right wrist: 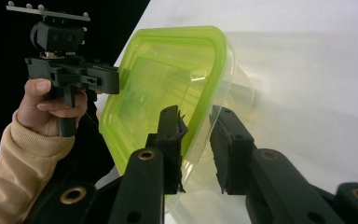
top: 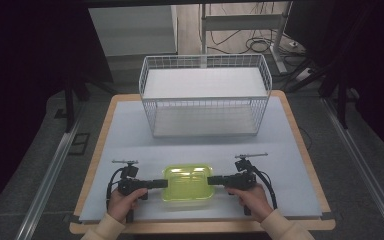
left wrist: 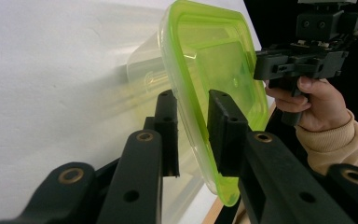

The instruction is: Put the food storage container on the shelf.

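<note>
A clear food container with a lime-green lid (top: 187,184) lies near the table's front edge, between my two grippers. My left gripper (top: 166,183) comes in from the left, and its jaws clamp the rim of the container (left wrist: 214,60), one pad on the lid and one under the lip. My right gripper (top: 209,181) comes in from the right and grips the opposite rim the same way. In the left gripper view my left gripper (left wrist: 193,100) straddles the green edge. In the right gripper view my right gripper (right wrist: 196,112) pinches the lid's edge of the container (right wrist: 163,84).
A white wire basket (top: 205,100) with a shelf stands at the back middle of the table. A pale grey mat (top: 130,130) covers the wooden tabletop. Dark floor, cables and stand legs lie beyond the far edge.
</note>
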The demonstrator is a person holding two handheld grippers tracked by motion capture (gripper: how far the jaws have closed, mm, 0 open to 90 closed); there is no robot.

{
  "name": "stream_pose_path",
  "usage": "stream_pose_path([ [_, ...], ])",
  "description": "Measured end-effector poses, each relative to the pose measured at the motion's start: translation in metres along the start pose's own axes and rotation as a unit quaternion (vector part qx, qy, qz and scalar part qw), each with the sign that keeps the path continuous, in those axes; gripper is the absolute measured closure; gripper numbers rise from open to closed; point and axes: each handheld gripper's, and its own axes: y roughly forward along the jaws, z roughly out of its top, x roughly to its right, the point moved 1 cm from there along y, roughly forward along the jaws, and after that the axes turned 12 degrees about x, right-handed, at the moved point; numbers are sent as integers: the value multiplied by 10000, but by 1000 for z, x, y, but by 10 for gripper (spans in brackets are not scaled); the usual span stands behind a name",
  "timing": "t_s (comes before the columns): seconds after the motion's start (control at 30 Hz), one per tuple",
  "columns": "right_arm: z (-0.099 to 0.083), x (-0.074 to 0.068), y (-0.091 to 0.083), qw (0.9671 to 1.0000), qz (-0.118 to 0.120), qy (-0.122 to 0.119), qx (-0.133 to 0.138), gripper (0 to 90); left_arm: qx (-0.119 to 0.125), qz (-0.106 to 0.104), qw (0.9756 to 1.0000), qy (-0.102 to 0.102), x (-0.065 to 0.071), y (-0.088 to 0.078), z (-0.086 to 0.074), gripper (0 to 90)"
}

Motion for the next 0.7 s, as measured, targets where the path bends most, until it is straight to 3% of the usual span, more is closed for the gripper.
stream_pose_path([
  [0.33, 4, -6, -5, 9999, 75, -49, 100, 816, 85, 75, 9997, 211, 8, -4, 0, 812],
  [0.7, 8, -10, -8, 9997, 123, -111, 162, 820, 149, 3, 9997, 205, 11, -6, 2, 814],
])
